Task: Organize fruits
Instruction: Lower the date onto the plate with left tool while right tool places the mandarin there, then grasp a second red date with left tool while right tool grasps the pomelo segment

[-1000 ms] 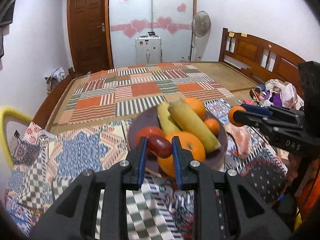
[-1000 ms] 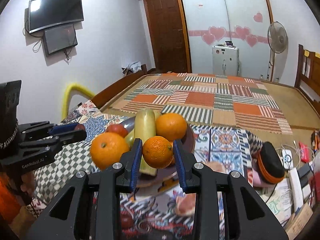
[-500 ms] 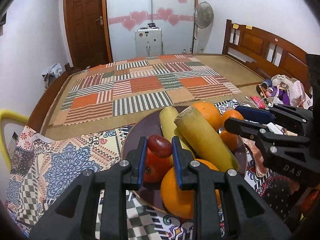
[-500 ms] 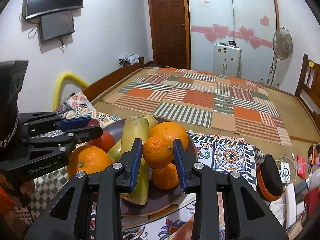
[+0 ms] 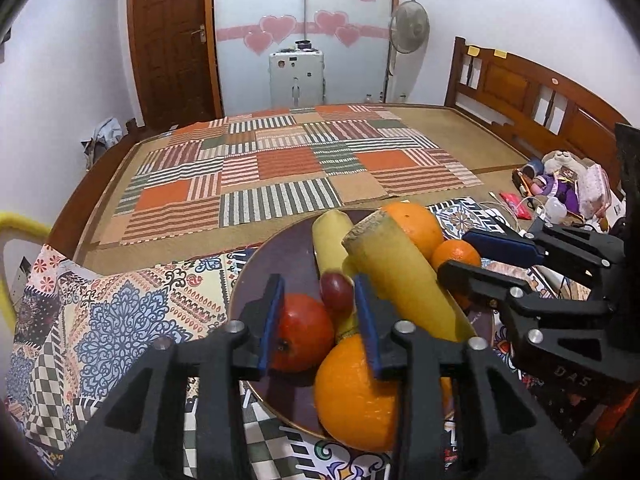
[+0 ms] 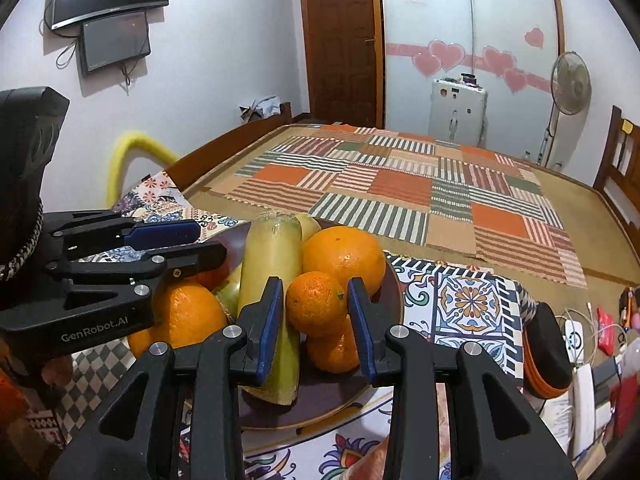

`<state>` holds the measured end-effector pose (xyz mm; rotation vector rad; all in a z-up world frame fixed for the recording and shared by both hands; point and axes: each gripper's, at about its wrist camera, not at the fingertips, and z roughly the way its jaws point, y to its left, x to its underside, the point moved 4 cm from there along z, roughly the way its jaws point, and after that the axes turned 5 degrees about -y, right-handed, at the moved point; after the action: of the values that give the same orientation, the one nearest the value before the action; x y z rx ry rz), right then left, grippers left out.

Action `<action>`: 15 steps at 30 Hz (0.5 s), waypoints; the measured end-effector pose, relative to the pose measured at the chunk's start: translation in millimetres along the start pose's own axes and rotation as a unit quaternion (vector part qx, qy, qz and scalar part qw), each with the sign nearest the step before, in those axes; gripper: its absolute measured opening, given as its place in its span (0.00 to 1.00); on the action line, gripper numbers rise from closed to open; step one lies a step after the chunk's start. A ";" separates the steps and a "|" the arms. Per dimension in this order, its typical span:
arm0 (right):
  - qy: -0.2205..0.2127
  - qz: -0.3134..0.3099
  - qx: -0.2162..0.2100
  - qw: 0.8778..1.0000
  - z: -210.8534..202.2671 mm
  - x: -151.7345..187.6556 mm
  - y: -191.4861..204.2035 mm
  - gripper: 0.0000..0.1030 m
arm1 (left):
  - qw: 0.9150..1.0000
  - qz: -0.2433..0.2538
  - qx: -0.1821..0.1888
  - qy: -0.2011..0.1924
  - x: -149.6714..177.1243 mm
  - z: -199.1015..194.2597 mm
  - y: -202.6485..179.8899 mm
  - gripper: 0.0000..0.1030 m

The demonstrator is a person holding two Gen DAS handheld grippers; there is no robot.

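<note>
A dark round plate (image 5: 280,256) holds a red apple (image 5: 304,332), two yellow bananas (image 5: 396,276), large oranges (image 5: 352,392) and small oranges. My left gripper (image 5: 318,320) is open above the plate; a dark red grape (image 5: 336,292) lies between its pads, touching neither. My right gripper (image 6: 316,320) is open over the plate (image 6: 394,292); a small orange (image 6: 316,304) sits between its pads on another small orange (image 6: 332,352), free of both. The left gripper also shows in the right wrist view (image 6: 160,244), the right one in the left wrist view (image 5: 480,256).
The plate sits on a patterned cloth (image 5: 120,320) at the near edge of a bed with a striped patchwork mat (image 5: 280,176). Clutter of toys and cables (image 5: 560,192) lies to the right. A dark orange-rimmed case (image 6: 548,352) lies right of the plate.
Both grippers moved in over the plate and opened. The grape left the left gripper's pads and the small orange left the right gripper's pads; both now rest on the fruit pile.
</note>
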<state>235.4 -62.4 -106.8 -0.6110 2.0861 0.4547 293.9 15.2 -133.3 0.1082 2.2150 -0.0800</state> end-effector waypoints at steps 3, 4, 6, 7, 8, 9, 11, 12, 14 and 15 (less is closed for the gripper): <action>-0.006 0.003 0.003 1.000 -3.7 -1.1 -0.2 0.37 | 1.000 -0.004 0.003 0.000 0.4 -1.3 0.9 0.40; -0.010 0.001 0.005 1.000 -7.0 -1.4 0.3 0.37 | 1.000 -0.004 0.004 0.000 0.6 -2.5 0.7 0.40; -0.021 -0.001 0.007 1.000 -16.5 -2.3 0.7 0.38 | 1.000 -0.001 0.003 -0.002 1.7 -6.8 0.6 0.40; -0.025 -0.001 0.007 1.000 -21.3 -3.5 1.0 0.38 | 1.000 0.001 0.002 -0.006 1.5 -10.5 -0.2 0.40; -0.032 -0.001 0.008 0.999 -28.2 -4.8 1.0 0.38 | 1.000 0.003 0.001 -0.010 1.4 -14.8 -0.8 0.40; -0.036 -0.002 0.010 0.999 -33.0 -5.8 1.1 0.38 | 1.000 0.004 0.002 -0.013 1.0 -19.0 -1.7 0.41; -0.046 -0.005 0.016 0.999 -46.1 -7.9 0.7 0.39 | 1.000 0.002 0.007 -0.019 -0.2 -30.5 -5.6 0.42; -0.050 -0.007 0.020 0.999 -52.1 -8.2 0.0 0.41 | 1.000 0.003 0.009 -0.022 -0.5 -35.4 -7.2 0.43; -0.058 -0.009 0.029 0.998 -65.6 -7.5 -2.5 0.45 | 0.999 0.007 0.010 -0.032 -0.9 -48.5 -11.4 0.46; -0.062 -0.008 0.034 0.997 -72.4 -6.3 -4.4 0.46 | 0.999 0.009 0.010 -0.037 -0.7 -55.0 -13.5 0.49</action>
<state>193.4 -102.7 -63.0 -0.5459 1.9698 0.4013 249.3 7.0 -99.3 0.1332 2.1386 -0.0947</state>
